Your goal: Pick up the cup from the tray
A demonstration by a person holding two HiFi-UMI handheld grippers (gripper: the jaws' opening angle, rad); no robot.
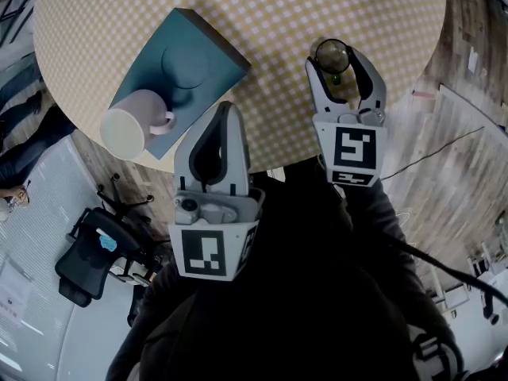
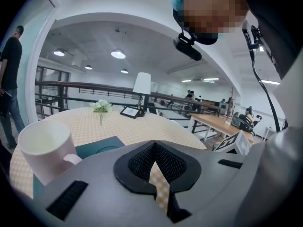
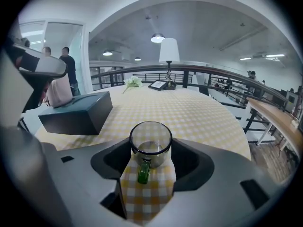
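My right hand-held gripper [image 1: 333, 60] is grasping a small glass cup [image 3: 150, 143] with a green handle. The jaws are pressing on its two sides, and the handle is pointing back toward me. The glass is over the yellow checked cloth of the bench [image 1: 302, 14], well apart from the tray; I cannot tell if its bottom is touching the cloth.

My left hand-held gripper [image 1: 226, 109] is clenched on nothing, with the jaw tips meeting. It is hanging at the near edge of the bench, just right of the teal tray [image 1: 190, 62]. On the near left corner of this tray a white mug [image 1: 131, 127] is standing upright, with its handle turned to the right.

I am judging that the glass cup is already off the tray, so the mug is the cup waiting there. For the next move, I think the left jaws must open wide first, then come around the mug body.

I am finding no brand or readable word on anything. The marker cubes [image 1: 353, 149] are showing only black-and-white square patterns.
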